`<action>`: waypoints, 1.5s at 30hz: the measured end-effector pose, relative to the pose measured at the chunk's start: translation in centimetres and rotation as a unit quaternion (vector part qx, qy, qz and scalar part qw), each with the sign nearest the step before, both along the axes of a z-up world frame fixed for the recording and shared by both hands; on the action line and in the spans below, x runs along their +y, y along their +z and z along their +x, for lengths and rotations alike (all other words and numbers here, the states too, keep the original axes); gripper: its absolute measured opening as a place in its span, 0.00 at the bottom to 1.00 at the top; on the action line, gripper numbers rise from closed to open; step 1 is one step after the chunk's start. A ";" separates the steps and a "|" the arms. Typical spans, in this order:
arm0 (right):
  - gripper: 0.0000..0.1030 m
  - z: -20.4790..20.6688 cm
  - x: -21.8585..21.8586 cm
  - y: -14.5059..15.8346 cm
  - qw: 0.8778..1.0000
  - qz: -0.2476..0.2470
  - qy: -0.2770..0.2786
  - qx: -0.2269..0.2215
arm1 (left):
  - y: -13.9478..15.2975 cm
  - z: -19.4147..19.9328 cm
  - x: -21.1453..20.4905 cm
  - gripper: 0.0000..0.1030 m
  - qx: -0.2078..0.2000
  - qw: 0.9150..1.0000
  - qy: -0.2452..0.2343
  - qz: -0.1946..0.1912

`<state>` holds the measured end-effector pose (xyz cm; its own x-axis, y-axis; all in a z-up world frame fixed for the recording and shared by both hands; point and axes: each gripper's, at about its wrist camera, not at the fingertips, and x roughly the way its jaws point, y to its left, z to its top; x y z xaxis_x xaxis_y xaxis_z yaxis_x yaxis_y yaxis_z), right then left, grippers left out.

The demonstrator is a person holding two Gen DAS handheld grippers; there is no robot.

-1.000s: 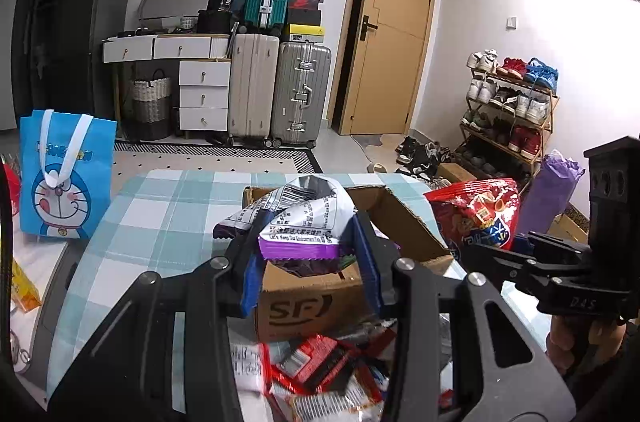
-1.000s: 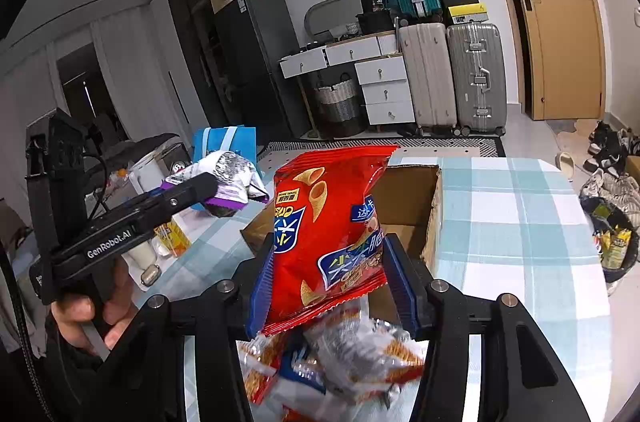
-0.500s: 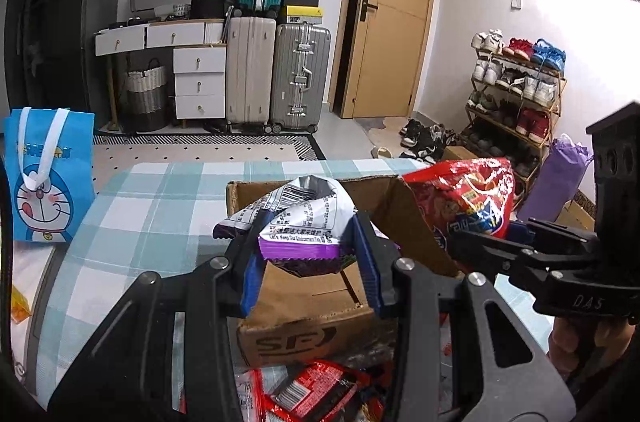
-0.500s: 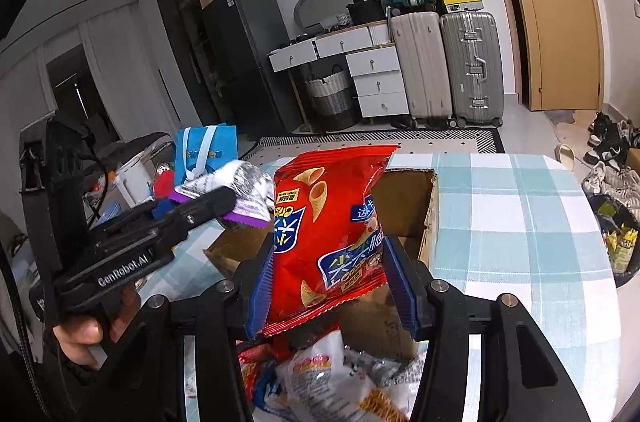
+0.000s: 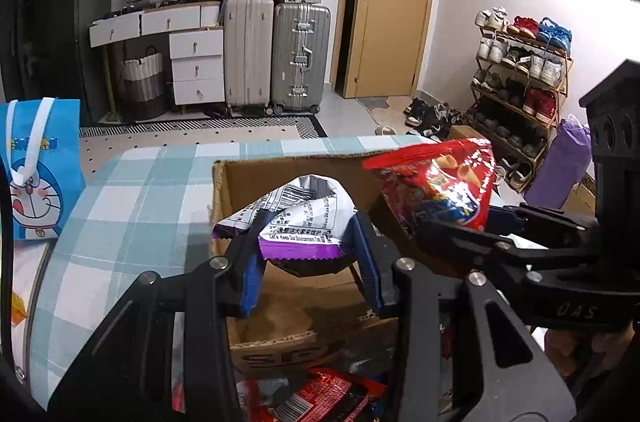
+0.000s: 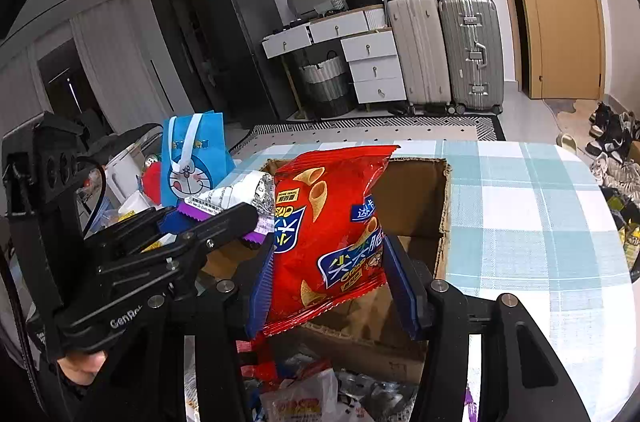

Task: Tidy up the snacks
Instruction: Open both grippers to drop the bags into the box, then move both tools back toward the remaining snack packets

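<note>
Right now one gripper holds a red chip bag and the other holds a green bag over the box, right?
Not quite. The left gripper holds a silver and purple bag, not green; the left wrist view shows it. The right gripper does hold the red chip bag, both over the cardboard box.

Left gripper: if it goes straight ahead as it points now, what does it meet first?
Probably the box's far inner wall, since the left gripper, shut on the purple bag, points over the open box. Depth is uncertain.

A lived-in home: stacked suitcases, shoe rack, checked tablecloth.
</note>
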<state>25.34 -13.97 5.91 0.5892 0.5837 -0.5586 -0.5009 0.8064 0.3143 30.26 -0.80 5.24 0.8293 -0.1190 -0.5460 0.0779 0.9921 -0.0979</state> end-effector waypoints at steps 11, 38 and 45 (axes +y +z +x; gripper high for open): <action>0.55 0.0 -0.1 -0.8 1.000 -0.008 0.002 -0.004 | -1.2 -0.7 -0.4 0.58 0.006 1.000 -0.005 0.000; 1.00 -10.6 -7.7 -1.8 0.998 -0.041 -0.043 -0.021 | -3.6 -16.2 4.7 0.99 0.028 0.999 0.029 0.015; 1.00 -11.5 -7.3 -2.9 0.998 -0.057 -0.036 -0.001 | -3.4 -16.9 3.8 0.99 0.025 0.999 0.030 0.020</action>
